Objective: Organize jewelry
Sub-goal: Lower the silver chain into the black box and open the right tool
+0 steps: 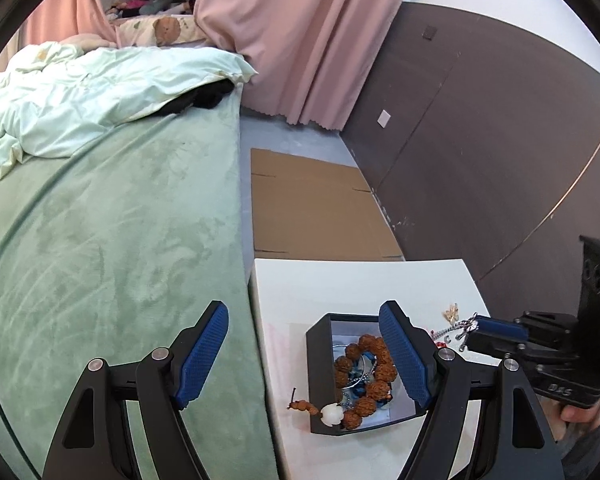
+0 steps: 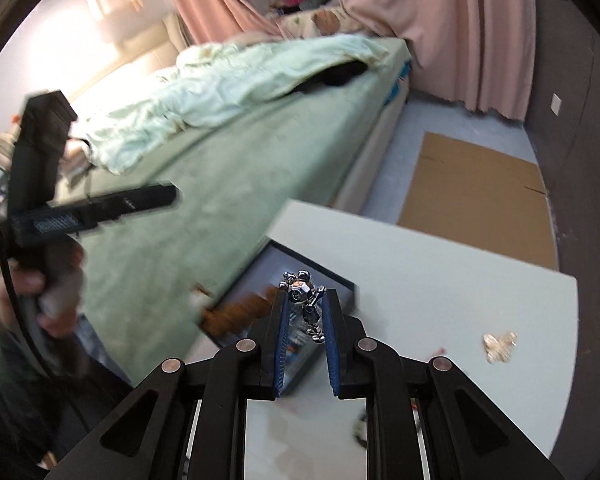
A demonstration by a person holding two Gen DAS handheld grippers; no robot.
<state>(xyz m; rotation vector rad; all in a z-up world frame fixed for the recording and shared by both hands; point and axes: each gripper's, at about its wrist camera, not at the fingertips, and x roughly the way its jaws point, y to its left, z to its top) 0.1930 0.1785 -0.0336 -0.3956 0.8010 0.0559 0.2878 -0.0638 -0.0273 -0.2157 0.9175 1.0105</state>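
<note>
Bedroom setting: a bed (image 1: pixel 112 240) under a green cover fills the left of both views, with a pale rumpled duvet (image 1: pixel 80 96) at its head, pink curtains (image 1: pixel 300 40) behind, and flattened cardboard (image 1: pixel 312 208) on the grey floor beside a dark wall panel (image 1: pixel 480 140). Against the bed's edge stands a white table (image 1: pixel 360 280). On it sits a dark open box (image 1: pixel 320 380) holding a bracelet of large brown beads (image 1: pixel 364 376), whose white bead and tassel end hang over the box's near rim. The left gripper (image 1: pixel 304 356) hovers above the table's bed-side edge with its blue-padded fingers set wide and nothing between them; one finger overlaps the box in the left wrist view. The right gripper (image 2: pixel 306 312), fingers drawn narrow, pinches a silver chain with a figure-shaped charm (image 2: pixel 302 292) above the box's right side, clear of the tabletop. A small gold butterfly-shaped piece (image 2: pixel 499 346) lies on the table well to the right.
</note>
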